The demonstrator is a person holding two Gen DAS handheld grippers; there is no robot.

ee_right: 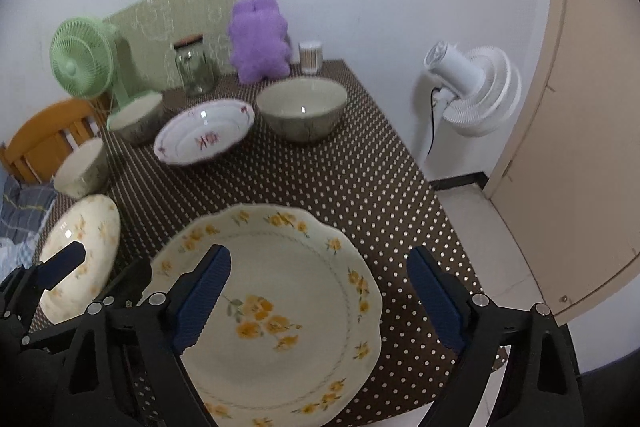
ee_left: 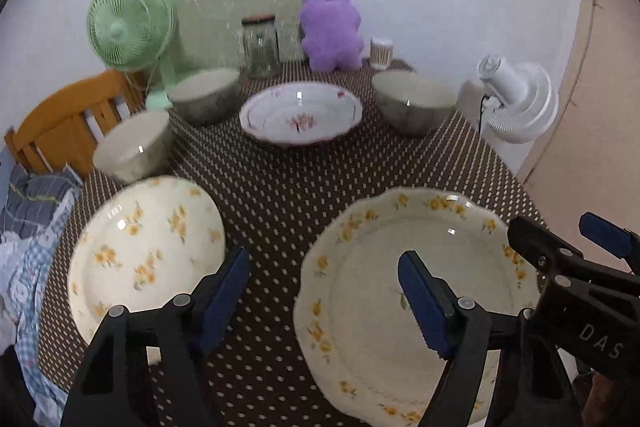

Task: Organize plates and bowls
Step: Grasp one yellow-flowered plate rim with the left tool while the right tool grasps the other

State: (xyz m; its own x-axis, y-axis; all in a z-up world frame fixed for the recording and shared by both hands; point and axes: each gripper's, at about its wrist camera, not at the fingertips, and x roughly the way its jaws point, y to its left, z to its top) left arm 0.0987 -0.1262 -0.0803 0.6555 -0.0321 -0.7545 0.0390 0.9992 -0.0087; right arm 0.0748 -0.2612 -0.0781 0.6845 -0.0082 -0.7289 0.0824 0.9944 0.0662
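text: "DAS" | colour: pale letters on black | on: body of right gripper [ee_left: 592, 243] | seen in: left wrist view, lower right corner | other readable text: none found

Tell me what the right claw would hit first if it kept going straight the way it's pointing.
Probably the scalloped yellow-flower plate: the open right claw hovers over it, angled down at its centre, with nothing between. Depth is hard to judge.

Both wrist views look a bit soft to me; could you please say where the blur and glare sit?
Left wrist view: green fan and left-edge bowl smeared, glints on the scalloped plate. Right wrist view: plate fairly sharp, white fan blurred, edges bowed.
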